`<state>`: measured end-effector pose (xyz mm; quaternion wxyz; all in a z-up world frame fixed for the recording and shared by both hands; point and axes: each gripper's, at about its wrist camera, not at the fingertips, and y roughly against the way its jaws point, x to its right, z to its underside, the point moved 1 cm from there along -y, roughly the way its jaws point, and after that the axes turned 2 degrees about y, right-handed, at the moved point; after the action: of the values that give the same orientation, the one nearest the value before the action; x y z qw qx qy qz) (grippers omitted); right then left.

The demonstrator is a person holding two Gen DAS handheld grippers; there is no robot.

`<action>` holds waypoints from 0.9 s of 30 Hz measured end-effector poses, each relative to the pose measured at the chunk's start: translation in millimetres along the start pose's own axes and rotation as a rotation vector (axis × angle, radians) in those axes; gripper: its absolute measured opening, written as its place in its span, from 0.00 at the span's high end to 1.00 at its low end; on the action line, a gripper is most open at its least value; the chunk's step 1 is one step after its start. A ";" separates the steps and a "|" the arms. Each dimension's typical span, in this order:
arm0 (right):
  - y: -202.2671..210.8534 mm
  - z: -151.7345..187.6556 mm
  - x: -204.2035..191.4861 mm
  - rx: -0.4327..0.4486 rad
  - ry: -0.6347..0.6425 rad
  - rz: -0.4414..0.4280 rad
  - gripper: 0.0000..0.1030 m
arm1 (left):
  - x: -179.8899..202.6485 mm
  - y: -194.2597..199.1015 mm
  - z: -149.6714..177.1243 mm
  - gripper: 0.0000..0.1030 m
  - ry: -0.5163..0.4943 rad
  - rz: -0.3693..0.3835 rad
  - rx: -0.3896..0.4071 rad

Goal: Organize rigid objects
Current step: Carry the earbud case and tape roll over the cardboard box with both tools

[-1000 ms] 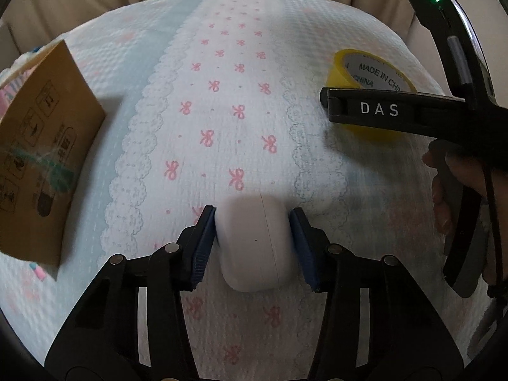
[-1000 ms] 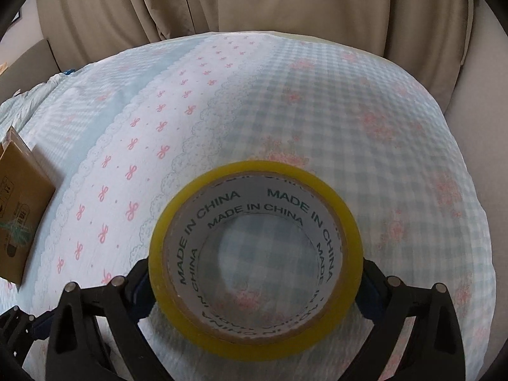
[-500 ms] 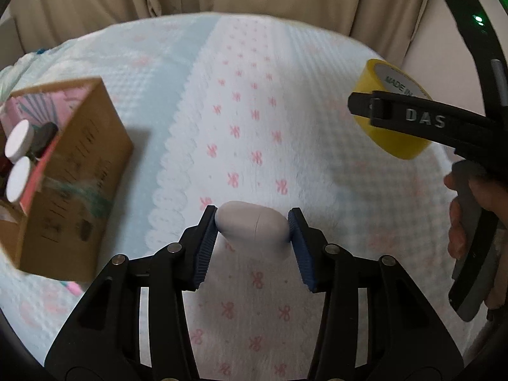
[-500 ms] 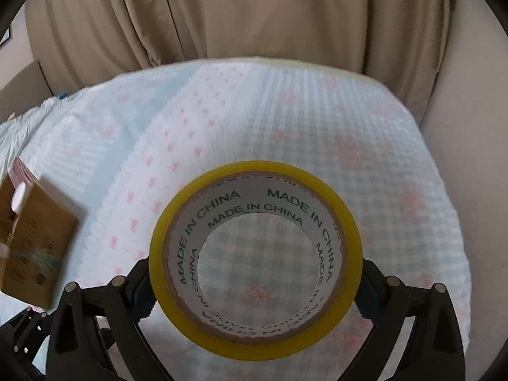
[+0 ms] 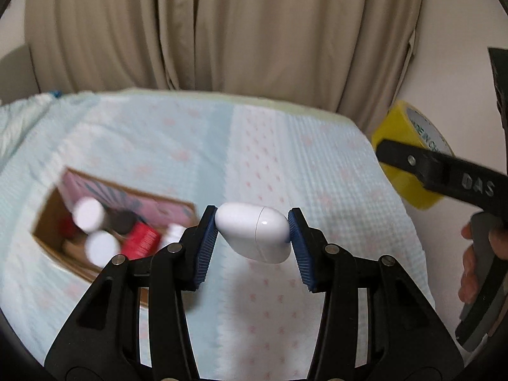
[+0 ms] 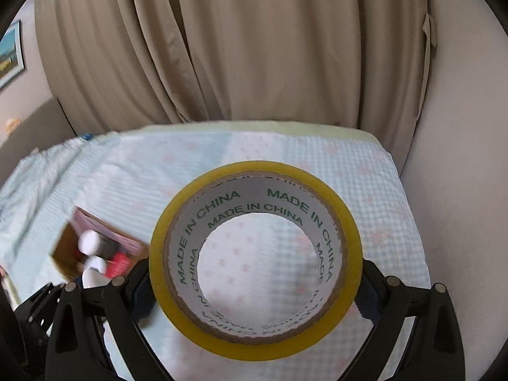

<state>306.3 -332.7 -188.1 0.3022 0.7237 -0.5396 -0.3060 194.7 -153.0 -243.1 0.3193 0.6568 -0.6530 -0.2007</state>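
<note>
My left gripper (image 5: 253,235) is shut on a white earbud case (image 5: 254,231) and holds it in the air above the bed. My right gripper (image 6: 255,289) is shut on a yellow tape roll (image 6: 349,247) marked MADE IN CHINA, also lifted; the roll shows at the right of the left wrist view (image 5: 400,146). An open cardboard box (image 5: 47,222) lies on the bedspread at the lower left, with white-capped bottles (image 5: 90,214) and a red item (image 5: 139,238) inside. The box also shows in the right wrist view (image 6: 63,247).
The bed is covered by a pale blue and white bedspread (image 5: 285,158) with pink bows. Beige curtains (image 5: 222,31) hang behind it. A plain wall (image 6: 460,158) stands to the right. A framed picture (image 6: 9,54) hangs at the far left.
Both grippers have risen high above the bed with their objects and tilted up, so the curtains fill the upper view. The box now shows its open top.
</note>
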 end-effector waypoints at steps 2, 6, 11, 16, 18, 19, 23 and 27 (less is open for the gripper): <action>19.4 -13.1 -18.6 0.003 -0.004 -0.024 0.05 | -17.3 21.9 -20.4 0.60 -0.006 -0.007 0.019; 47.1 -31.0 -63.8 0.009 0.011 -0.065 0.05 | -61.1 50.6 -50.2 0.60 0.004 -0.030 0.042; 51.5 -39.6 -122.3 -0.028 0.007 -0.100 0.05 | -130.4 71.4 -76.6 0.60 0.025 -0.049 0.042; 34.1 -38.6 -181.5 -0.070 -0.039 -0.104 0.05 | -202.0 70.9 -90.0 0.60 -0.007 -0.039 -0.009; 25.8 -35.7 -202.3 -0.080 -0.062 -0.090 0.05 | -232.8 61.3 -92.4 0.60 -0.026 -0.028 -0.040; 20.0 -34.1 -211.5 -0.087 -0.074 -0.082 0.05 | -241.9 57.0 -93.0 0.60 -0.034 -0.025 -0.049; -8.0 -22.2 -245.2 -0.127 -0.142 -0.043 0.05 | -289.3 30.2 -88.6 0.60 -0.081 -0.010 -0.116; -44.7 -2.0 -267.3 -0.200 -0.216 0.022 0.05 | -324.6 -6.6 -74.8 0.60 -0.101 -0.007 -0.195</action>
<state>273.0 -63.8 -189.9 0.3164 0.6470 -0.5439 -0.4307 228.9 178.4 -243.9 0.3477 0.6137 -0.6434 -0.2974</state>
